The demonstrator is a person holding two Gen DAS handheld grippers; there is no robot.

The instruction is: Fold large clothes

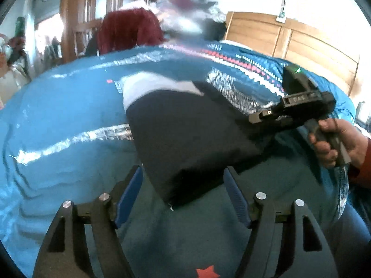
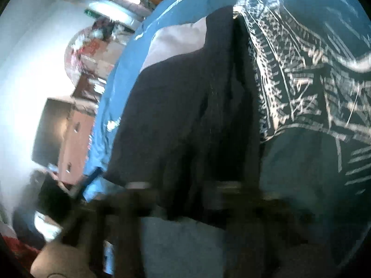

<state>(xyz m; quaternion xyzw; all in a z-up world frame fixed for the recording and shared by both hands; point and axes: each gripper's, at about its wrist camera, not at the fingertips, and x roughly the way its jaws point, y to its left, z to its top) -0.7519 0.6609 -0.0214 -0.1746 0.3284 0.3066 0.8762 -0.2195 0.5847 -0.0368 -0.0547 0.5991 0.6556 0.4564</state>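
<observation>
Black folded cloth, the garment (image 1: 185, 136) lies on the blue bedspread (image 1: 58, 115) with a white layer showing at its far edge. Our left gripper (image 1: 183, 197) has its blue-padded fingers (image 1: 129, 194) wide apart, empty, the garment's near corner just between them. Our right gripper (image 1: 262, 117), held in a hand (image 1: 334, 141), reaches over the garment's right edge; we cannot tell its fingers' state through the blur.

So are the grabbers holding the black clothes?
The left gripper is open and holds nothing. The right gripper sits at the far edge of the black garment; whether it grips it cannot be told.
</observation>
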